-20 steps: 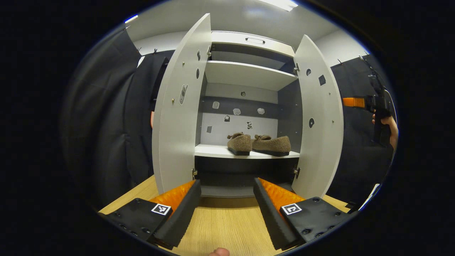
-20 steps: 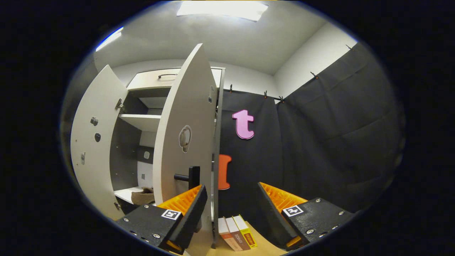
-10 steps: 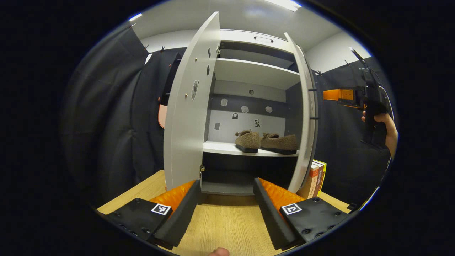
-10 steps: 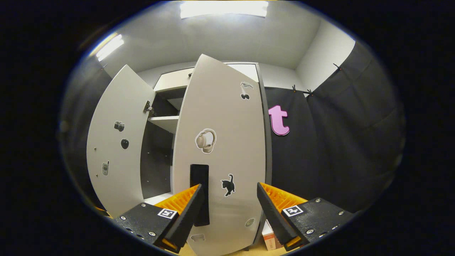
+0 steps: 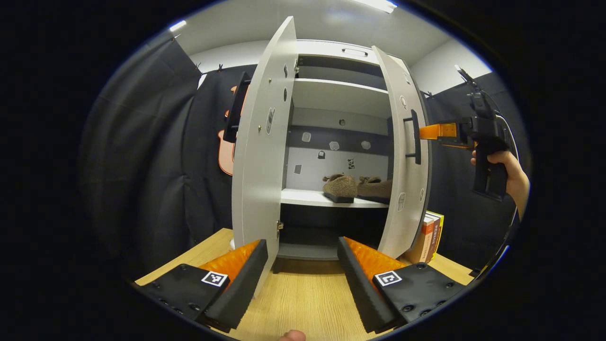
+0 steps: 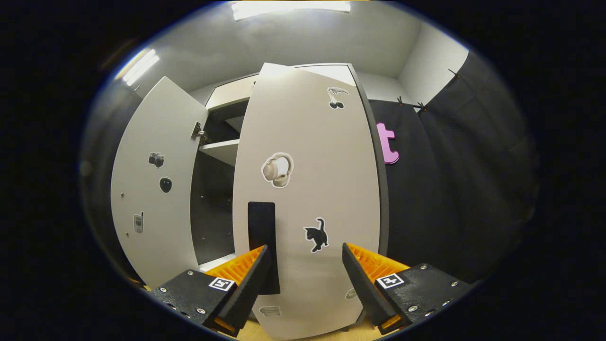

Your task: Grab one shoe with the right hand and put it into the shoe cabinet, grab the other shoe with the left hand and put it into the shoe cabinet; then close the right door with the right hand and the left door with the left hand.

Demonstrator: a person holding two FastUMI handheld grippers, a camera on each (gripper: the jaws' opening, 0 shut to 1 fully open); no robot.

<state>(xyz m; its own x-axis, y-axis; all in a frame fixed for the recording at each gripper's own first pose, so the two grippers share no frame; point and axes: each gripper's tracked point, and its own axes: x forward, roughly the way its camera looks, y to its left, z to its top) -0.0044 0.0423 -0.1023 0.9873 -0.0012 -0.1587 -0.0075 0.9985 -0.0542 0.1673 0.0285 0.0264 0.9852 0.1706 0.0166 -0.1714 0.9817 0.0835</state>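
Observation:
Two brown fuzzy shoes rest side by side on the lower shelf of the white shoe cabinet. The right door stands partly swung in, hiding part of the right shoe; its black handle faces outward. The left door stands wide, edge toward me. My left gripper is open over the wooden table, empty. My right gripper is open, its fingertips against the right door's outer face beside the handle. In the left gripper view a hand holds the right gripper by that door.
Several books stand upright on the wooden table right of the cabinet. Black cloth walls hang on both sides. The left door's handle juts out on its far face. Stickers dot both doors.
The right door has swung further toward shut, pushed by the right gripper, and now covers part of the right shoe. The left gripper view has shifted slightly left; the left door looks more edge-on.

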